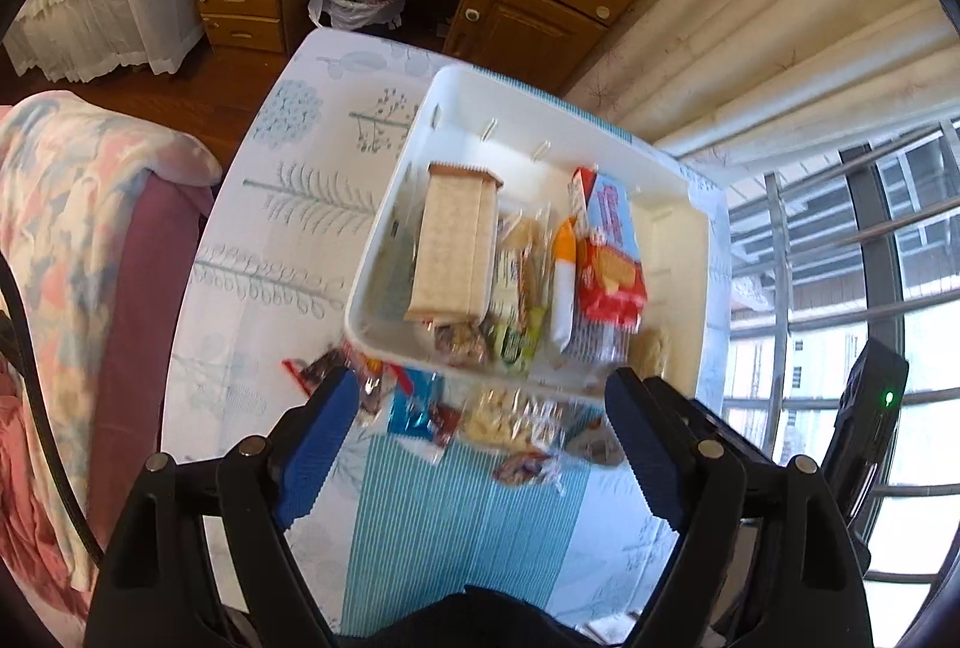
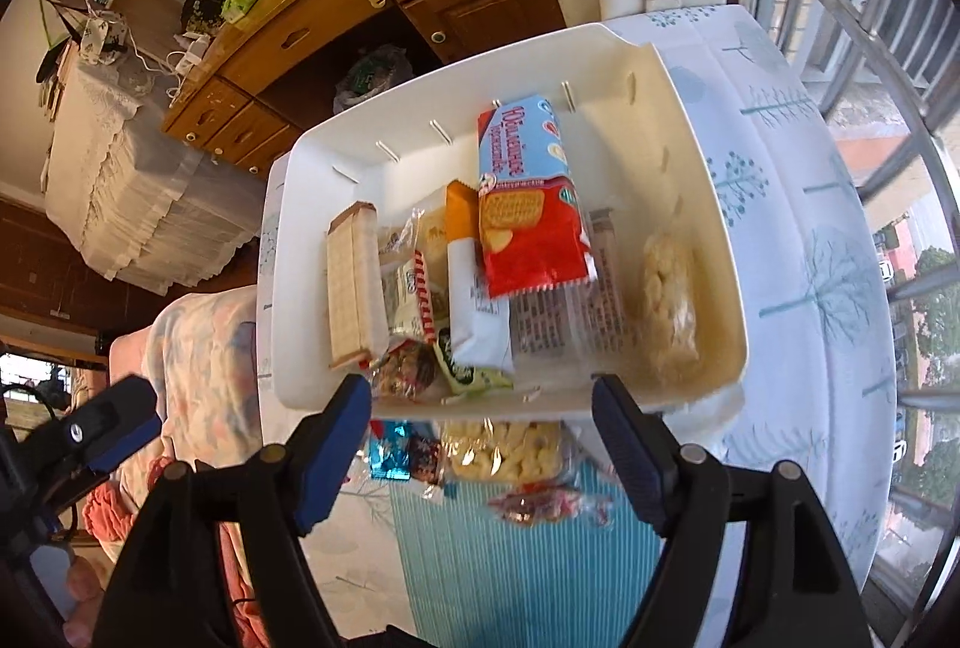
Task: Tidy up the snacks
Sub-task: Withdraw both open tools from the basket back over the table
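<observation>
Both grippers hang above the near edge of the white bin (image 2: 708, 204), jaws spread wide with nothing between them — left gripper (image 1: 480, 432) and right gripper (image 2: 480, 444) both released. The bin sits on the surface (image 2: 798, 300) under a tree-print cloth and holds the sorted snacks: a tan cracker pack (image 2: 354, 288) at its left side, a red-and-blue biscuit pack (image 2: 528, 216) in the middle, a clear bag of pale puffs (image 2: 669, 294) at its right. Loose snacks lie on the cloth just outside the bin's near wall — a blue wrapper (image 2: 393, 453), a clear bag of yellow puffs (image 2: 510, 450), and a small red-speckled packet (image 2: 540, 507) nearest the camera.
</observation>
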Demonstrator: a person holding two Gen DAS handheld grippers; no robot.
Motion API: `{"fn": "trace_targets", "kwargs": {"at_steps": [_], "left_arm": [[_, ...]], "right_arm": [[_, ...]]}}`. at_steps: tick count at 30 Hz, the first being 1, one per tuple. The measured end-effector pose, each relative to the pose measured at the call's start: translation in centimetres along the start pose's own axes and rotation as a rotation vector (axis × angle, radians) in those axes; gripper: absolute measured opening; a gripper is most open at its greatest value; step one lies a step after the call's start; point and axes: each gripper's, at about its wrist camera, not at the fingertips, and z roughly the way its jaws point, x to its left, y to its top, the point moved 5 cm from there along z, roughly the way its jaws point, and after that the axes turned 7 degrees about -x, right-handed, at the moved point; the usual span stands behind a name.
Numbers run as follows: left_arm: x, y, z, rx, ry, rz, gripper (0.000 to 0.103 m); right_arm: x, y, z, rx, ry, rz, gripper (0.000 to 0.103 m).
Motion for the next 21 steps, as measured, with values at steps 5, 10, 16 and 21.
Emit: {"fn": "trace_targets", "kwargs": {"at_steps": [5,10,16,21], "left_arm": [[2.1,-2.4,-1.6,0.011,-0.015,0.016,0.083],[5.1,-4.4,-3.4,0.016,-0.014,0.033,0.083],[8.4,-6.8,-4.5,0.032,-0.026,0.039,0.083],[9.9,-8.8,-4.4,0.052,-0.032,0.054,0.083]], "right_arm": [[0.8,-2.7,-1.1,-0.013,-0.039,0.012,0.077],[1.1,-5.6,-2.0,-0.034,-0.07,0.047,0.077],[1.7,-9.5,-2.8,-0.057,-0.101,0.076,0.077],[2.1,-12.2,-3.4,-0.056,-0.112,0.089,0.077]]}}
